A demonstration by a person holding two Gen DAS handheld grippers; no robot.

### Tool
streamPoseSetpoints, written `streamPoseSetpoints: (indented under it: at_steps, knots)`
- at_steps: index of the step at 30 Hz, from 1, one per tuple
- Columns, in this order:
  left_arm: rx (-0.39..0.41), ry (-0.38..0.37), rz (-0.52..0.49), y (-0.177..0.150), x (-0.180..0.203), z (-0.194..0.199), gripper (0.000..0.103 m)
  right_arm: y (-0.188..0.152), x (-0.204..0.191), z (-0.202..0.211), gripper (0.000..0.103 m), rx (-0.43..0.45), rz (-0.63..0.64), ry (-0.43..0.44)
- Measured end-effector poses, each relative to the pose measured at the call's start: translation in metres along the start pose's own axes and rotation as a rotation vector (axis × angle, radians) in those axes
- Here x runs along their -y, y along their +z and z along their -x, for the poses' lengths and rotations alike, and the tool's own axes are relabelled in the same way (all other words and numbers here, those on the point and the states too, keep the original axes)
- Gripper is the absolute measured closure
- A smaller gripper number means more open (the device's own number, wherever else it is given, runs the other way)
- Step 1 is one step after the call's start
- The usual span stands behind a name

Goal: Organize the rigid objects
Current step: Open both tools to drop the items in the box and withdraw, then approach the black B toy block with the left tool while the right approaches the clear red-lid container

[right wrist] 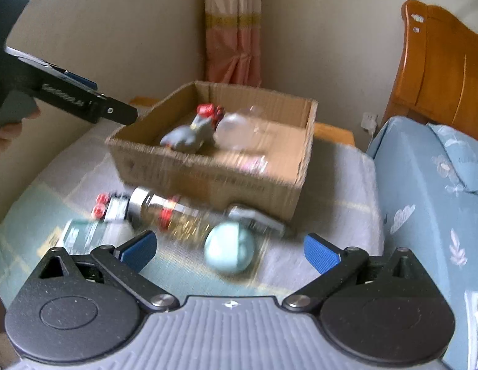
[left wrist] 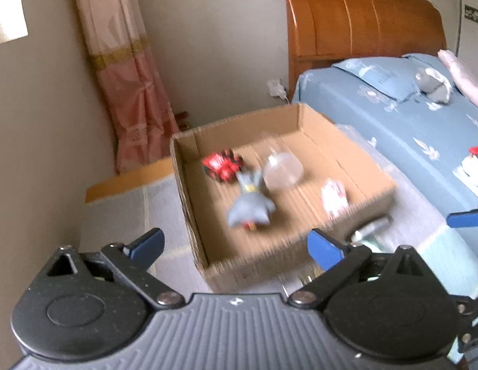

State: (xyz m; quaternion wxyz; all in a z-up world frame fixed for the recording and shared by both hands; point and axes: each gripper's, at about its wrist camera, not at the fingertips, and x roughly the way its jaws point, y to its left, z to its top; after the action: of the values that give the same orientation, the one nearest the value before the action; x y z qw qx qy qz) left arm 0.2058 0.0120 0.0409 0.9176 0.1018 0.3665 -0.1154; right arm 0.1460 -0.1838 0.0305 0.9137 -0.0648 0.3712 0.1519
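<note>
Both grippers, left gripper (left wrist: 235, 245) and right gripper (right wrist: 231, 248), wide open, empty; box (left wrist: 347, 215) contents motion-blurred, grey figure (left wrist: 249, 206) indistinct.

Soft daylight fills both fisheye views; motion blur smears the shallow brown cardboard box (left wrist: 303, 141) and its contents; edges curve.

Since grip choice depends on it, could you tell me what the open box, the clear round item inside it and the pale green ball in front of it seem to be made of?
Box: corrugated cardboard, matte brown; fluted ribbing shows on its walls.
Clear round item: likely transparent plastic, possibly glass; the box floor shows through it, blurred.
Pale green ball: smooth, faintly glossy, probably hard plastic; blur leaves this open.
</note>
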Motion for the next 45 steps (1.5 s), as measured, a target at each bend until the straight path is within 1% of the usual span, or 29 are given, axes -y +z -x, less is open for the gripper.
streamPoseSetpoints:
  at_steps: [5,10,14,18,23,24,26,31,33,35,38,42,45]
  knots:
    - [-0.026,-0.023,-0.008,-0.026,0.01,0.001,0.004,-0.018,-0.016,0.004,0.0,-0.01,-0.011,0.047]
    - [-0.062,-0.056,0.004,-0.047,0.014,-0.008,0.004,-0.035,-0.042,0.008,0.0,-0.036,0.045,0.137]
    - [-0.082,-0.035,-0.003,-0.06,0.011,-0.018,0.004,-0.047,-0.063,0.002,0.0,-0.059,0.101,0.15]
    - [-0.091,-0.006,0.016,-0.071,0.0,-0.023,0.004,-0.054,-0.073,-0.005,0.0,-0.077,0.123,0.146]
    - [-0.114,0.006,0.079,-0.088,-0.014,-0.026,0.004,-0.058,-0.077,-0.016,0.0,-0.09,0.127,0.131]
    - [-0.108,0.012,0.088,-0.091,-0.015,-0.025,0.004,-0.059,-0.078,-0.019,0.0,-0.089,0.126,0.126]
    - [-0.097,0.009,0.095,-0.095,-0.015,-0.023,0.004,-0.06,-0.078,-0.022,0.0,-0.086,0.117,0.112]
    - [-0.109,-0.033,0.155,-0.099,-0.022,-0.025,0.004,-0.061,-0.071,-0.026,0.0,-0.089,0.075,0.093]
    - [-0.123,-0.066,0.152,-0.101,-0.02,-0.027,0.004,-0.061,-0.065,-0.025,0.0,-0.087,0.066,0.079]
    - [-0.146,-0.088,0.119,-0.102,-0.014,-0.03,0.004,-0.061,-0.059,-0.025,0.0,-0.086,0.053,0.056]
    - [-0.156,-0.089,0.089,-0.101,-0.007,-0.039,0.004,-0.062,-0.049,-0.025,0.0,-0.088,0.028,0.037]
    - [-0.159,-0.113,0.113,-0.098,-0.009,-0.052,0.004,-0.065,-0.039,-0.027,0.0,-0.09,0.005,0.015]
    - [-0.157,-0.107,0.103,-0.097,-0.009,-0.062,0.004,-0.067,-0.032,-0.027,0.0,-0.086,-0.017,0.013]
